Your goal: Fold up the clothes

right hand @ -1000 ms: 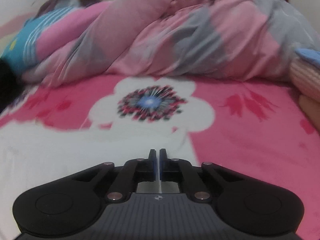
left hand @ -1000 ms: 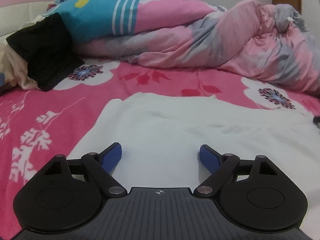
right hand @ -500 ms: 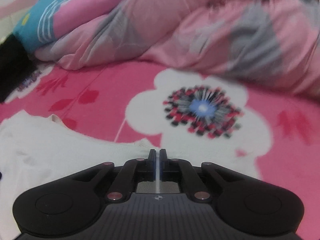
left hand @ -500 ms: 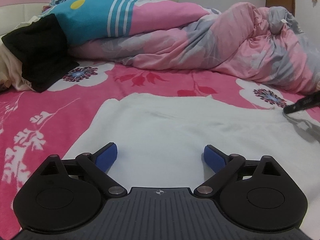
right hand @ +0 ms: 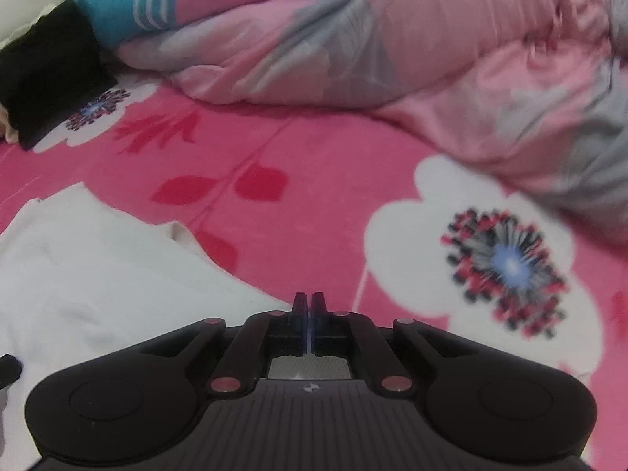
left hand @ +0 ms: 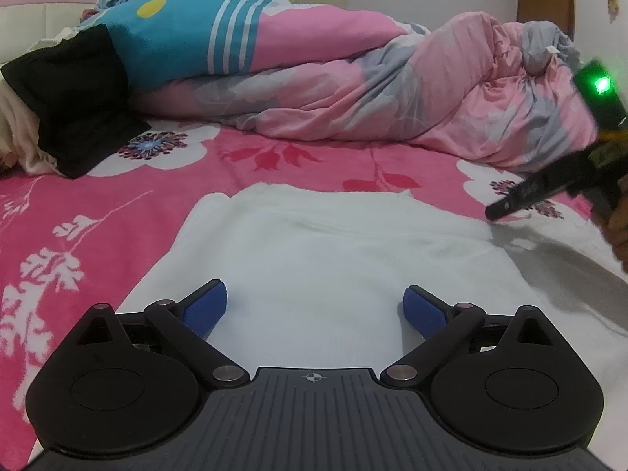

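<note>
A white garment [left hand: 333, 251] lies flat on the pink flowered bedsheet [left hand: 98, 212]. My left gripper [left hand: 316, 306] hovers low over the garment's near part, blue pads wide apart with nothing between them. My right gripper [left hand: 495, 211] reaches in from the right edge of the left wrist view, above the garment's right side, where the cloth is raised into a shadowed fold. In the right wrist view the right gripper [right hand: 308, 299] is shut, with a thin pale strip pinched between its fingers. The white garment [right hand: 98, 286] spreads to its left.
A bunched pink and grey quilt [left hand: 431, 94] runs across the back of the bed. A teal striped cushion [left hand: 188, 39] and a black cloth [left hand: 74, 94] lie at the back left. A person sits behind them, and a hand [left hand: 619, 231] holds the right gripper.
The right gripper has swung leftward into the left wrist view, lifting the garment's right side. The left gripper stayed open over the garment and rose slightly.
</note>
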`<move>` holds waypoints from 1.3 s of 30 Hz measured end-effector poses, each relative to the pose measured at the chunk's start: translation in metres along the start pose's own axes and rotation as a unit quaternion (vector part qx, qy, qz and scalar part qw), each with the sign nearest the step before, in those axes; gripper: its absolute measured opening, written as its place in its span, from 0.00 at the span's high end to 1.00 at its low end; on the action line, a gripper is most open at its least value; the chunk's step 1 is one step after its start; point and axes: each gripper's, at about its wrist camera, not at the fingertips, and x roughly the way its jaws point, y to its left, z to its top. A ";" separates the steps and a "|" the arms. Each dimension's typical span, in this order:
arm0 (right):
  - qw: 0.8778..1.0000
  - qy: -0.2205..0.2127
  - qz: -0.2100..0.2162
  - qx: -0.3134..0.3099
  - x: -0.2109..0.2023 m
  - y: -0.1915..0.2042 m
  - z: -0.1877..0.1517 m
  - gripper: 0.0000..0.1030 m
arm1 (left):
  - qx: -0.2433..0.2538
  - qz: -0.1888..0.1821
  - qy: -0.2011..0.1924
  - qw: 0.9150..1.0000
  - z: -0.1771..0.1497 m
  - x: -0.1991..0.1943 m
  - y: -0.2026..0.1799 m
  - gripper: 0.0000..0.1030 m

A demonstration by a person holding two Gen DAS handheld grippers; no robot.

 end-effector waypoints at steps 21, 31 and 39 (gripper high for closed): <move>0.976 -0.005 0.133 -0.169 0.053 0.116 0.054 0.76 | -0.004 -0.011 -0.008 1.000 -0.002 0.001 0.001 0.01; 0.999 -0.027 0.023 -0.040 0.064 0.070 0.082 0.78 | -0.017 -0.022 -0.010 1.000 -0.002 -0.001 0.006 0.01; 0.997 -0.006 -0.055 0.054 -0.050 -0.035 0.013 0.78 | -0.011 -0.017 -0.009 1.000 -0.002 -0.001 0.004 0.01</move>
